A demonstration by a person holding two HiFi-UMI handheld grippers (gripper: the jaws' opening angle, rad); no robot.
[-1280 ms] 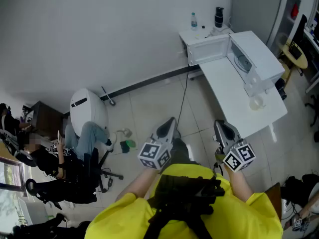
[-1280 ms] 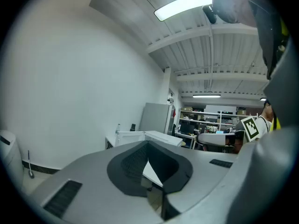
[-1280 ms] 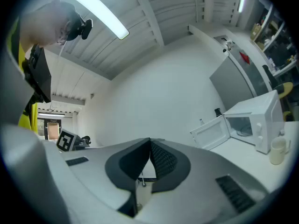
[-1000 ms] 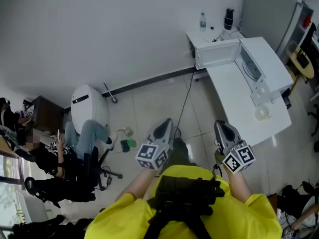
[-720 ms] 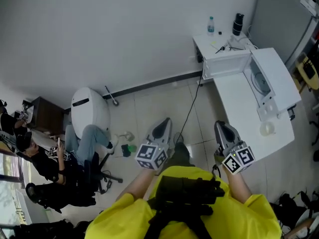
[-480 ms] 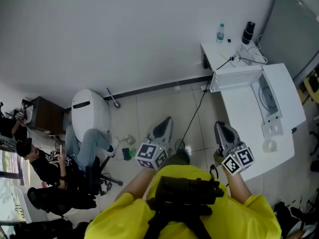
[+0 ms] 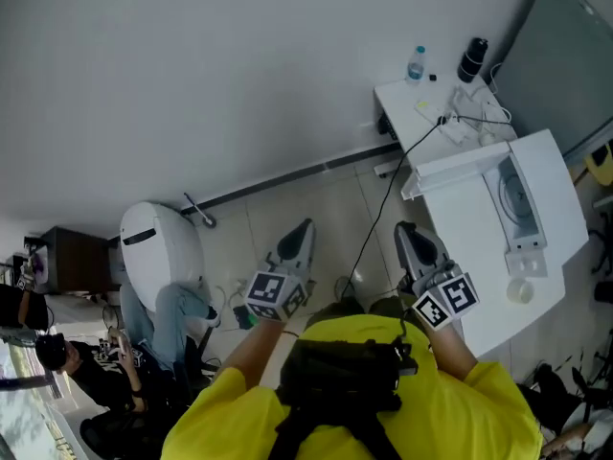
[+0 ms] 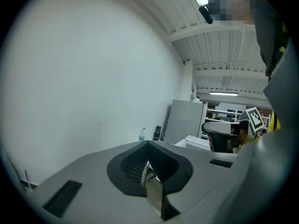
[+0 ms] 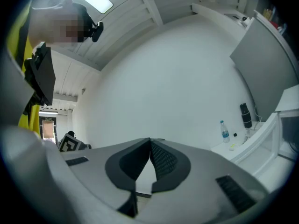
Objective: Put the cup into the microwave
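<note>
The pale cup [image 7: 520,291] stands on the white table [image 7: 476,257] near its front edge, at the right of the head view. Behind it is the white microwave [image 7: 431,113], its windowed door [image 7: 522,195] swung open over the table. My left gripper [image 7: 299,230] and right gripper [image 7: 407,234] are held side by side above the tiled floor, well short of the table. Both are shut and empty. The left gripper [image 8: 148,148] shows its tips meeting, and so does the right gripper [image 9: 150,142]. The right gripper view shows the microwave [image 9: 273,141] at far right; the cup is hidden there.
A water bottle [image 7: 416,63] and a black flask [image 7: 471,60] stand on the microwave's top with loose cables. A grey panel [image 7: 565,75] leans at the top right. A white rounded bin [image 7: 153,247] and a seated person [image 7: 105,353] are at the left. A cord [image 7: 381,214] trails across the floor.
The whole view has swung: the table and microwave now sit turned at the right edge and the bin has slid left. Both grippers stay shut and empty, side by side.
</note>
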